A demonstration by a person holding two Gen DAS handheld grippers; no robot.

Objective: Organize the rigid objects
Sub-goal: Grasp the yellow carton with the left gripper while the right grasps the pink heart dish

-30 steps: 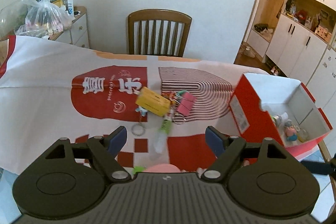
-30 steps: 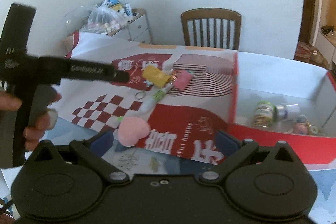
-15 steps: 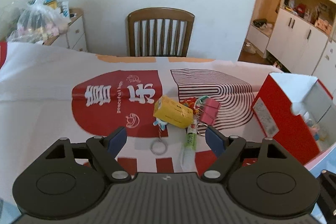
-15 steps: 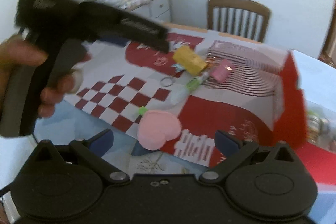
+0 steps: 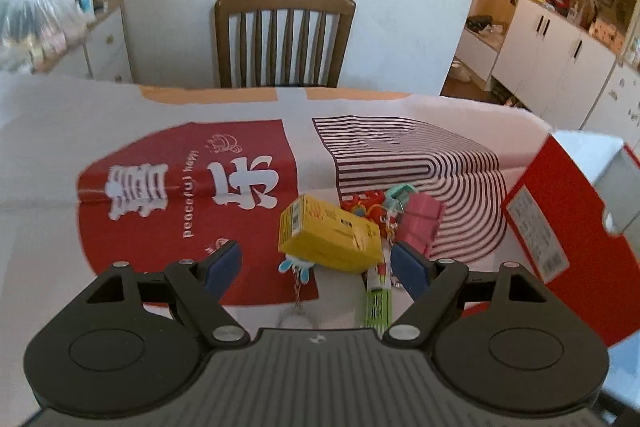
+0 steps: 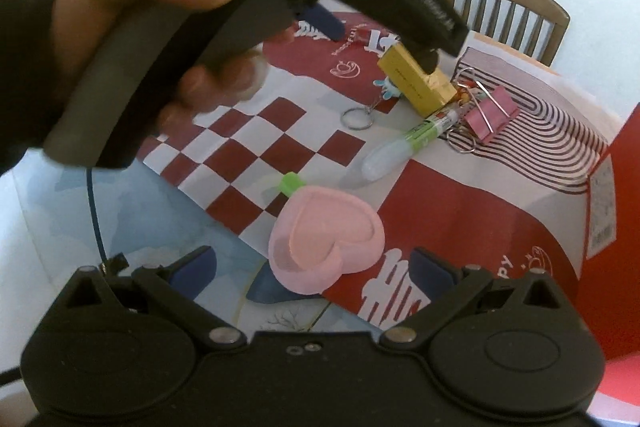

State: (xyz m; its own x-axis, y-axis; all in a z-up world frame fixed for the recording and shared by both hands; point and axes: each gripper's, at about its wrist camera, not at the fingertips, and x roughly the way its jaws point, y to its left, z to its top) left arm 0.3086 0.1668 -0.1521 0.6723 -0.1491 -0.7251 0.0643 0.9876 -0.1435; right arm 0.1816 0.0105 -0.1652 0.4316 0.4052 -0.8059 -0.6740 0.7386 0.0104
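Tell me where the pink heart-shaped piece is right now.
In the right wrist view, the pink heart-shaped piece lies at the near edge of the printed sheet, just ahead of the open right hand-held gripper, beside a small green piece.

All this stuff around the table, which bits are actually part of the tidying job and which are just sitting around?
Part of the job:
yellow box
pink binder clip
green glue pen
keyring
pink heart dish
red storage box
left gripper, open
right gripper, open

Just lying about:
wooden chair
plastic bag
white cabinets
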